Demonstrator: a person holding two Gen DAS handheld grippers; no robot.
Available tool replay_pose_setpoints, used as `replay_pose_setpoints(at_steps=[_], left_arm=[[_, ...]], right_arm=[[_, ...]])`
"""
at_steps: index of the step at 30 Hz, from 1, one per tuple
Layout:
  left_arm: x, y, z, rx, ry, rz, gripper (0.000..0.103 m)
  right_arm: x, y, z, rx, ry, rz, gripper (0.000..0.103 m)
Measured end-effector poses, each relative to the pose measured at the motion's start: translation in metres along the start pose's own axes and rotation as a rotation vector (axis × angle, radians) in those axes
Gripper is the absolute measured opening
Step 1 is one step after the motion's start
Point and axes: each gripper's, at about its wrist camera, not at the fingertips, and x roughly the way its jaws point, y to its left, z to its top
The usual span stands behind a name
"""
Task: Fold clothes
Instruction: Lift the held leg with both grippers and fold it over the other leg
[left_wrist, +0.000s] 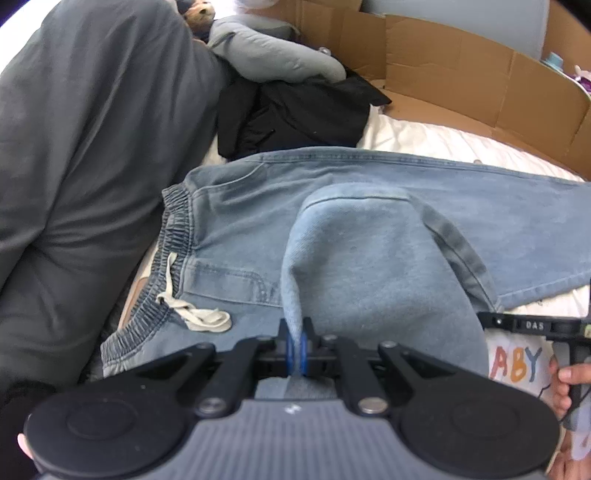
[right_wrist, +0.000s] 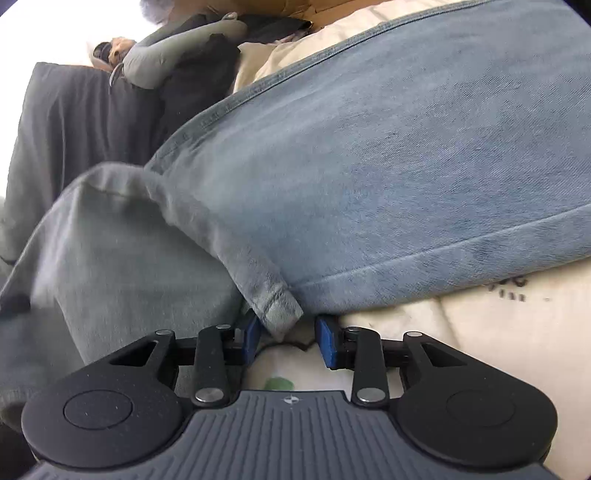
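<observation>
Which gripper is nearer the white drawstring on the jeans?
Left. The left gripper, shut on a lifted fold of the jeans, sits just beside the drawstring. The right gripper, open, is at a hem corner; no drawstring shows there.

The light blue denim jeans (left_wrist: 369, 206) show a faded wash with darker blue seams, a gathered elastic waistband of the same blue, and an off-white cotton drawstring (left_wrist: 199, 314) lying on them; their turned-up leg has a paler, greyish-blue inside face (right_wrist: 122, 254). Beyond the jeans lie a black crumpled garment (left_wrist: 295, 118), a pale grey padded sleeve (left_wrist: 273, 55) and brown cardboard walls (left_wrist: 461, 66), while beside the waistband hangs a dark grey-green plain cloth (left_wrist: 85, 140). Under the jeans the white quilted bedsheet (left_wrist: 517, 365) carries letters printed in red, orange and blue, and both black grippers (left_wrist: 295, 350) (right_wrist: 288, 341) have bright blue finger pads (right_wrist: 327, 343) over ribbed grey bodies.
</observation>
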Motion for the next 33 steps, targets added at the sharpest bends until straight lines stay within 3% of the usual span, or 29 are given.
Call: replay_pose_setpoints(at_steps=[2,4,7,19,27,29,33], left_arm=[[-0.001,0.001,0.000,-0.002,0.003,0.000,0.005],[-0.002,-0.001,0.000,0.003,0.005,0.001,0.005],[-0.005,-0.002,-0.001,0.002,0.003,-0.004,0.005],[-0.042,0.000,-0.011,-0.036,-0.026,-0.146,0.004],[-0.049,0.009,-0.002,0.036,0.008,-0.217,0.004],[-0.054,0.012,0.003,0.051,0.007,-0.224,0.004],[-0.064,0.018,0.012,0.083,-0.004,-0.232,0.004]], right_arm=[[0.001,0.000,-0.001,-0.001,0.001,0.021,0.038],[0.000,0.002,-0.001,-0.007,0.006,0.046,0.014],[-0.014,0.003,-0.001,-0.043,0.023,0.080,0.008],[-0.141,0.045,0.026,-0.351,0.083,0.032,0.007],[-0.215,0.116,0.068,-0.541,0.128,0.008,0.001],[-0.225,0.138,0.077,-0.594,0.177,0.010,0.001],[-0.239,0.167,0.079,-0.668,0.248,-0.064,0.001]])
